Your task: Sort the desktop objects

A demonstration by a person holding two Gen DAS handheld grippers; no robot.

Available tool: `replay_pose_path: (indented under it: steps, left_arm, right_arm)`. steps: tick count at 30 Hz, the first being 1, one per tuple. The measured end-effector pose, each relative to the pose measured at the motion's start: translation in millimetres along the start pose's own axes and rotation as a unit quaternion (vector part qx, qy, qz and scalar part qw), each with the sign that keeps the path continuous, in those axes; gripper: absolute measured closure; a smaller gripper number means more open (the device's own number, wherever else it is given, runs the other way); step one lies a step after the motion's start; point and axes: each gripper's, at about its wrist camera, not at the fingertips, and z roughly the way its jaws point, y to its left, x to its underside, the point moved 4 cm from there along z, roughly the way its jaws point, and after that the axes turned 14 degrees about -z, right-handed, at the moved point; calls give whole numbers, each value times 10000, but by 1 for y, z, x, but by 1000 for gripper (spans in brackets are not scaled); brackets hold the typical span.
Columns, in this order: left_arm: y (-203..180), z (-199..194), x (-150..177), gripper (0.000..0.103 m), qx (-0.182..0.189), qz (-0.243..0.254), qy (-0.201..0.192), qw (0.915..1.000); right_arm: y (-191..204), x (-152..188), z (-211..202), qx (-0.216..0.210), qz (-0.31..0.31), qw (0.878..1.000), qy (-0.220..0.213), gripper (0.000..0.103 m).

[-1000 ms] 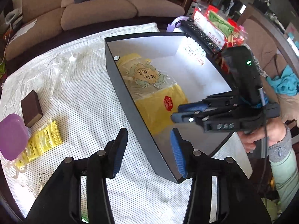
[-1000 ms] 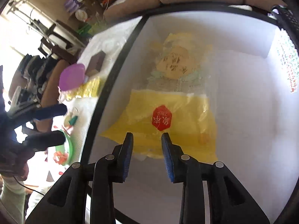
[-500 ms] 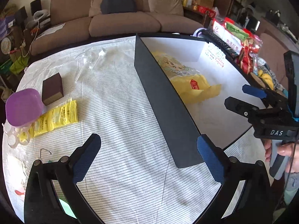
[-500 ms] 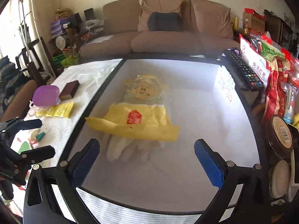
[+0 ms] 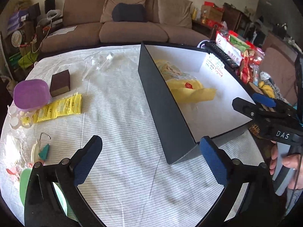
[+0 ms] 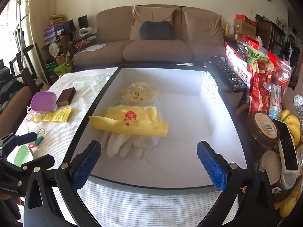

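A black box with a white inside [image 5: 161, 102] [image 6: 214, 132] stands on the striped cloth. A yellow glove pack [image 6: 130, 121] [image 5: 189, 90] lies in it over a clear snack bag [image 6: 138, 94]. Left of the box lie a purple case [image 5: 31, 93] [image 6: 43, 101], a brown sponge block [image 5: 60, 82] [image 6: 66, 96] and yellow sachets [image 5: 60, 107] [image 6: 56, 115]. My left gripper [image 5: 151, 159] is open and empty above the cloth by the box's near corner. My right gripper [image 6: 148, 167] is open and empty over the box's near edge.
Clear plastic tubes [image 5: 98, 64] lie at the far side of the cloth. Small clips and a green lid [image 5: 37, 151] sit at the left front. A remote [image 6: 227, 73], snack bags [image 6: 261, 75], a jar [image 6: 263, 128] and bananas [image 6: 291, 121] crowd the right. A sofa [image 6: 161, 43] stands behind.
Both grippers have opened wide and pulled back and up from the box. The yellow glove pack now lies loose in the box.
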Motion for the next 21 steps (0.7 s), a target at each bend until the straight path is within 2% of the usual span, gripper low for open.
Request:
replay_pose_path:
  steps: [4, 9, 12, 16, 18, 21]
  left_arm:
    - [-5, -15, 16, 0, -67, -102, -137, 9998]
    - [-6, -32, 35, 0, -224, -355, -340, 9985]
    - [3, -36, 49, 0, -376, -643, -464, 9961]
    - [24, -26, 72, 0, -356, -1226, -454, 9908]
    - [28, -17, 84, 0, -482, -1122, -450, 9915]
    - [28, -6, 95, 0, -510, -1035, -452, 9923]
  right_arm:
    - [7, 10, -21, -8, 35, 9999, -135, 0]
    - [16, 31, -37, 64, 50, 10000, -34, 0]
    - [21, 48, -42, 189, 79, 9998, -79, 0]
    - [24, 80, -43, 188, 316, 9991, -209, 0]
    - [23, 99, -36, 171, 513, 9984, -146, 0]
    - [23, 122, -21, 293, 452, 9985, 53, 0]
